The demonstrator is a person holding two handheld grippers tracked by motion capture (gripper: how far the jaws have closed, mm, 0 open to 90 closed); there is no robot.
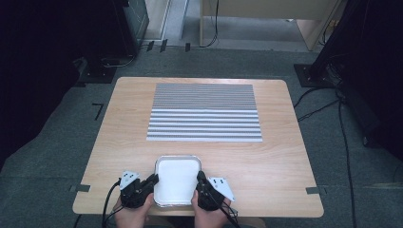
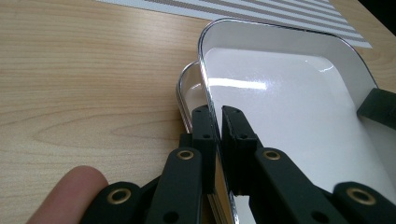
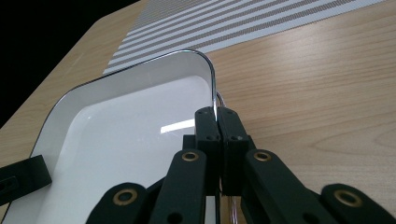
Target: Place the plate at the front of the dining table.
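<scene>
At the near edge of the table we've got both tongs clamped on the same thing. Our left gripper [image 1: 153, 181] has its jaws pinched on the left rim of the white tray [image 1: 177, 178], one jaw inside the wall and one outside, and the left gripper view [image 2: 218, 122] shows that pretty clearly. Our right gripper [image 1: 200, 179] does the same on the right rim, jaws squeezed tight over the metal edge in its own view [image 3: 217, 122].

Odd bit: in the left gripper view a second shiny rim [image 2: 183, 88] peeks out just beside the tray [image 2: 280, 93], lower down. Could be another tray nested under it, we honestly can't tell. The right gripper view hints at a thin edge past the tray [image 3: 116, 130] too, mostly hidden by the jaws.

Our hands are cut off at the bottom of the high view, so we only see part of the left hand [image 1: 130, 214] and right hand [image 1: 209, 216]. A fingertip [image 2: 70, 191] pokes into the left gripper view.

Farther out, a striped mat [image 1: 204, 112] lies flat on the wooden table [image 1: 280, 156], well apart from the tray. Beyond the table it's dark floor and cables, hard to make out.
</scene>
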